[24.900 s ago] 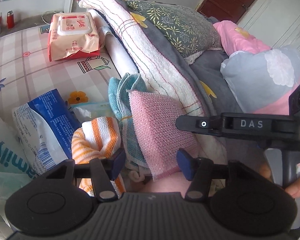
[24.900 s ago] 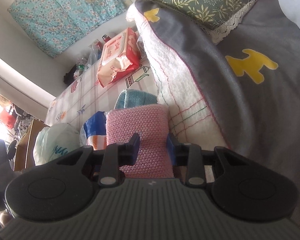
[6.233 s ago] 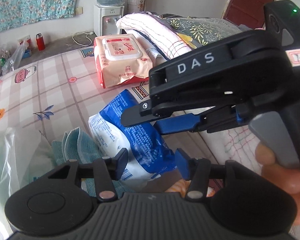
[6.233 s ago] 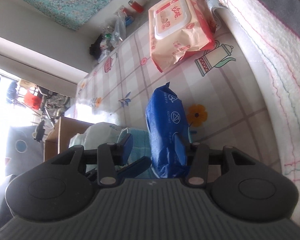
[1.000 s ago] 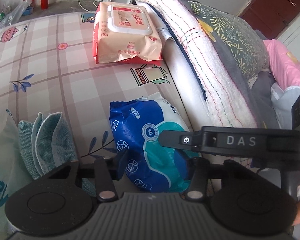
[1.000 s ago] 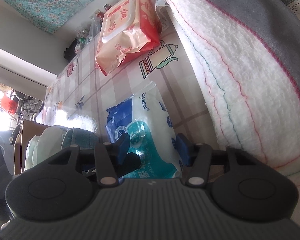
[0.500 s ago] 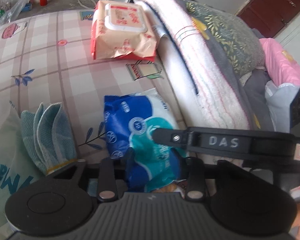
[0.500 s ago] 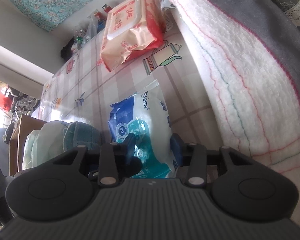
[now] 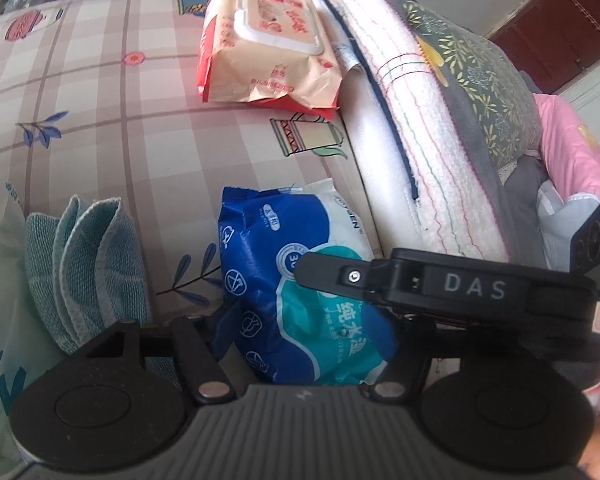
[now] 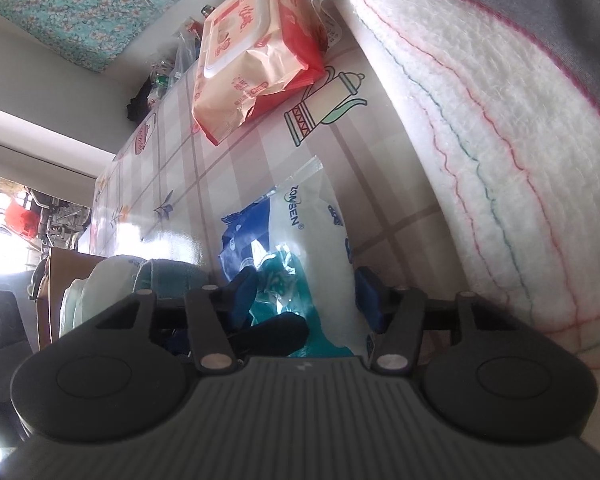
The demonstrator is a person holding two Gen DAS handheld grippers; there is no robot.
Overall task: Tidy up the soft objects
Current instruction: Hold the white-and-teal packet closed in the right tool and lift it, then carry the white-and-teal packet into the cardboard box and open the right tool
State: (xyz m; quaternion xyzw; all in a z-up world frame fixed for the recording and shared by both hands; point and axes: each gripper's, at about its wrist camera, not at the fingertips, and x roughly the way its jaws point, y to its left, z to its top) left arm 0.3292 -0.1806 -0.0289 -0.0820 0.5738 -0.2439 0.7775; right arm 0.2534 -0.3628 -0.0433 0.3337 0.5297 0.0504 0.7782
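Left wrist: claw (image 9: pixel 308 320) now wider around blue pack (image 9: pixel 296 292).

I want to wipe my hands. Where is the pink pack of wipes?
The pink wipes pack lies at the far end of the checked tablecloth, right beside the rolled white blanket and beyond the blue wipes pack.

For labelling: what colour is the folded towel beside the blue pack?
Teal folded towel, clearest in the left wrist view.

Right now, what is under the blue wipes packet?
The blue wipes packet lies on the checked tablecloth, between both sets of opening jaws. Whatever lies beneath its near end is hidden by the packet and the tools.
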